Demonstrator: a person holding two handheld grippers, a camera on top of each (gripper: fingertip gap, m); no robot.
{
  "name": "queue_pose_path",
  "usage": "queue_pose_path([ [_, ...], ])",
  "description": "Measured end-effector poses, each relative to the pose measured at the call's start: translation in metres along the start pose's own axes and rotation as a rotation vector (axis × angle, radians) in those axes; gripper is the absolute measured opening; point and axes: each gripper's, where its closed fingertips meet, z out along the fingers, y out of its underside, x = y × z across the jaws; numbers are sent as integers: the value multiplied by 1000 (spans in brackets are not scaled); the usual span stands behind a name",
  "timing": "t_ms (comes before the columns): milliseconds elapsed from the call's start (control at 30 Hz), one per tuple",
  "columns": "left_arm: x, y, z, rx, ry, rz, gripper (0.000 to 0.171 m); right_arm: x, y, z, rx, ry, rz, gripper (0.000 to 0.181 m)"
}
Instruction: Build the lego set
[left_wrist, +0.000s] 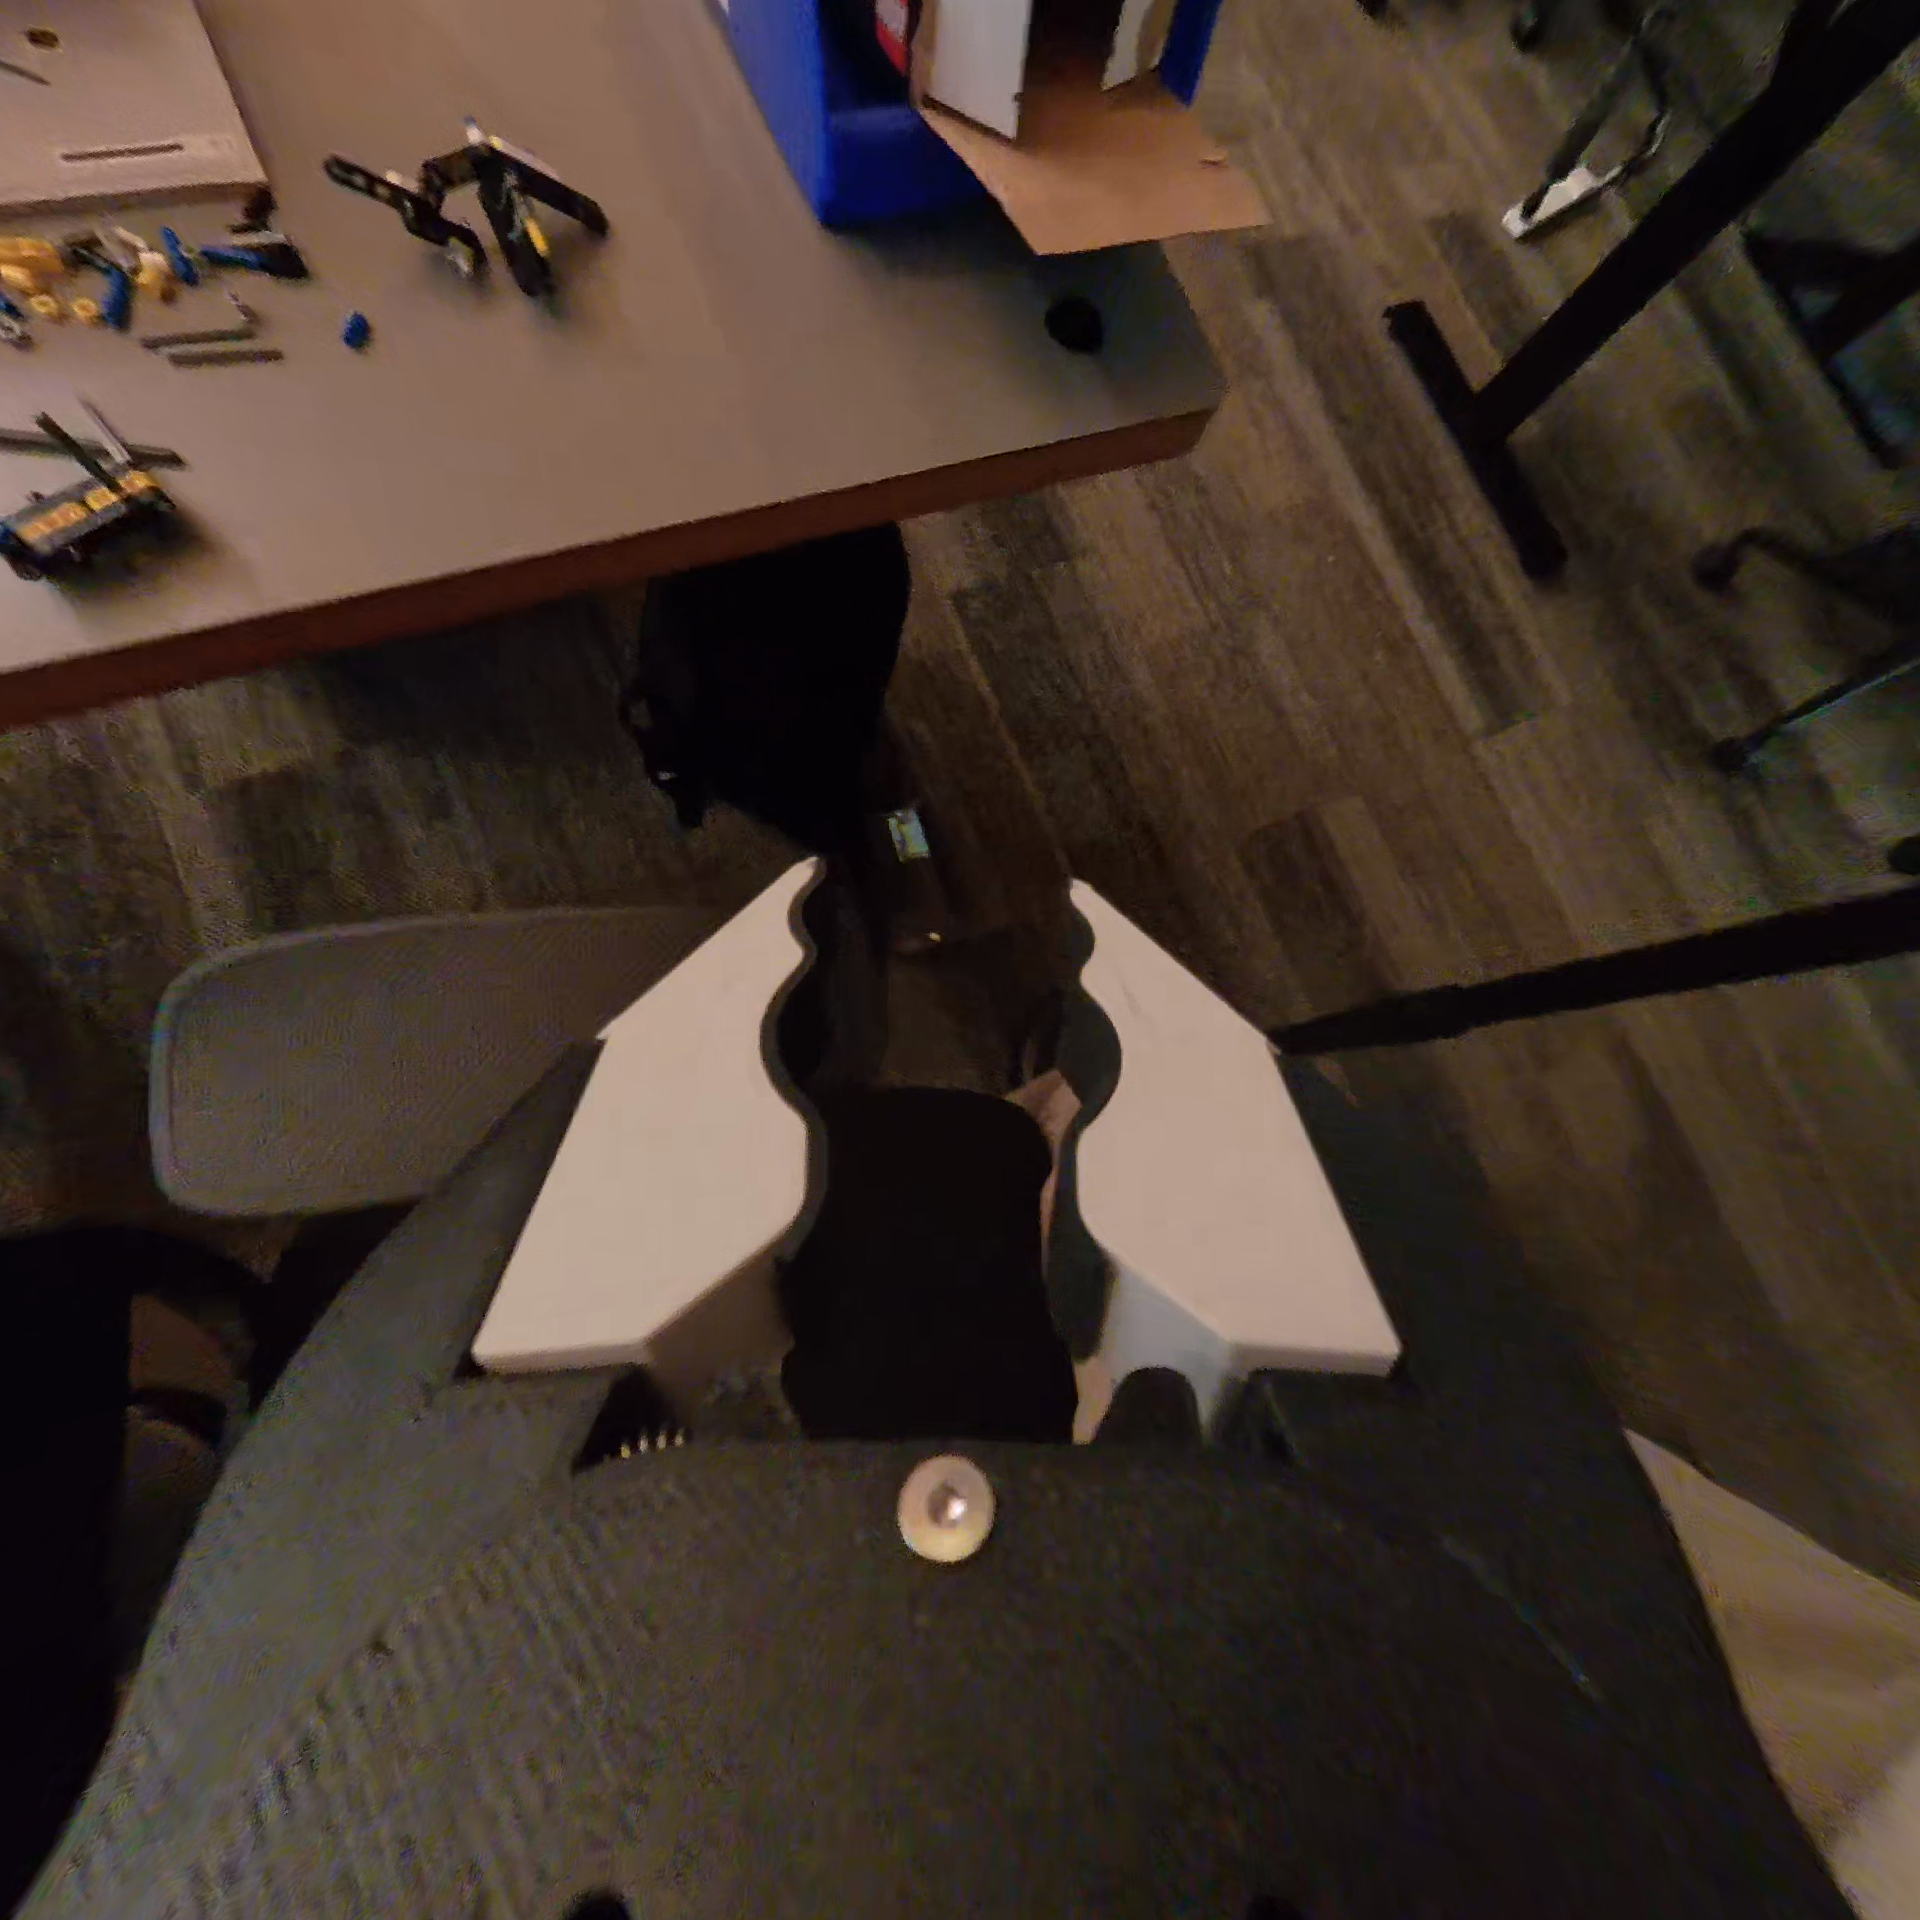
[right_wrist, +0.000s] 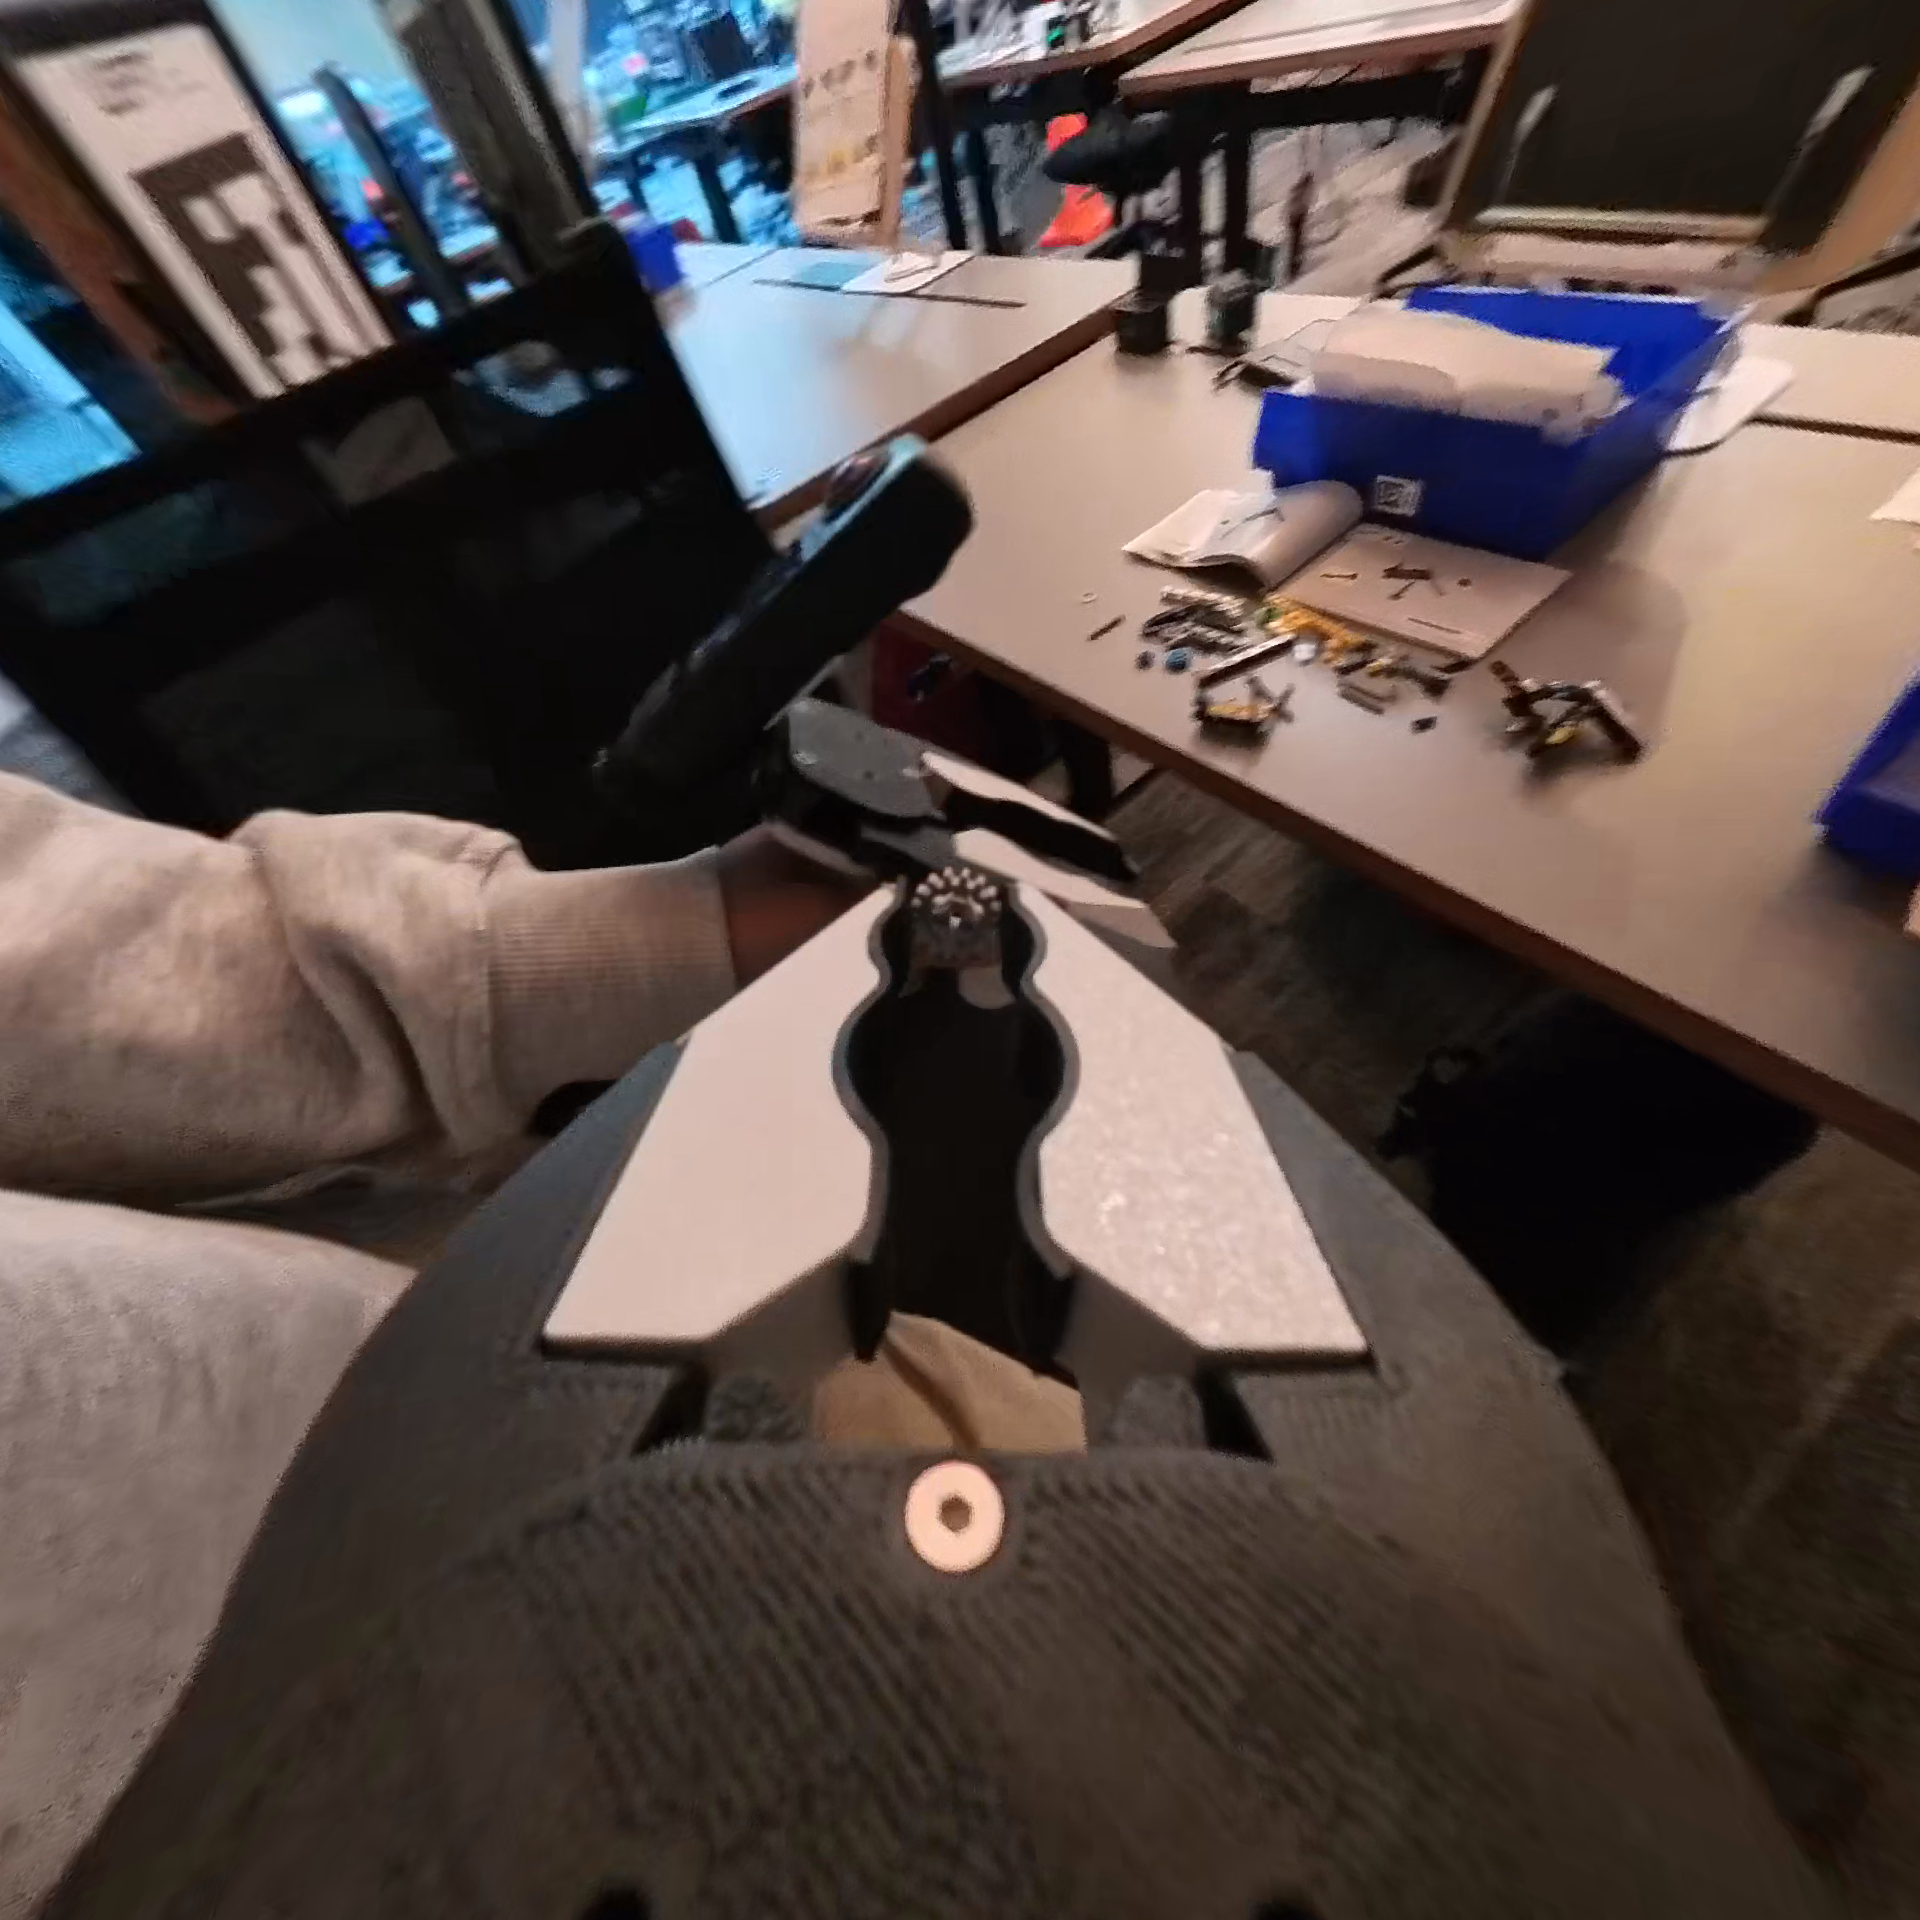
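Nearest in the right wrist view, the right tongs (right_wrist: 951, 920) were seen clenched on a small dark toothed gear (right_wrist: 948, 916), pinched between the white fingertips (right_wrist: 883, 935) and held off the counter, above the floor. Just beyond, the left tongs (right_wrist: 1039, 847) were seen in a hand from a beige sleeve (right_wrist: 312, 966), with a black camera body (right_wrist: 800, 603) mounted above them; from this side their gap could not be judged. In the left wrist view, the left tongs (left_wrist: 940, 904) were shown released, with a clear gap between the white fingers (left_wrist: 727, 997) and nothing gripped, over a dark patterned carpet (left_wrist: 1195, 675). A grey chair armrest (left_wrist: 395, 1049) was seen beside them, and a black bag (left_wrist: 769, 665) lay under the counter edge. Farther off, on the counter (left_wrist: 675, 343), the lego parts were spread well apart from both tongs: a black part-built assembly (left_wrist: 488, 203), a second small assembly (left_wrist: 83, 509), and loose blue and yellow pieces (left_wrist: 114, 275) beside an open instruction booklet (right_wrist: 1382, 582). Behind these stood a blue bin (right_wrist: 1486, 416) holding white bags, and a black mesh chair back (right_wrist: 364, 540) stood to the left.
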Motion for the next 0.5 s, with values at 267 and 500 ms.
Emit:
queue_pose_path([
  [267, -96, -87, 77, 247, -48, 285, 11, 89, 59, 92, 150, 261, 111, 14],
  [500, -215, -198, 72, 768, 132, 448, 2, 113, 136, 186, 83, 488, -211, 14],
])
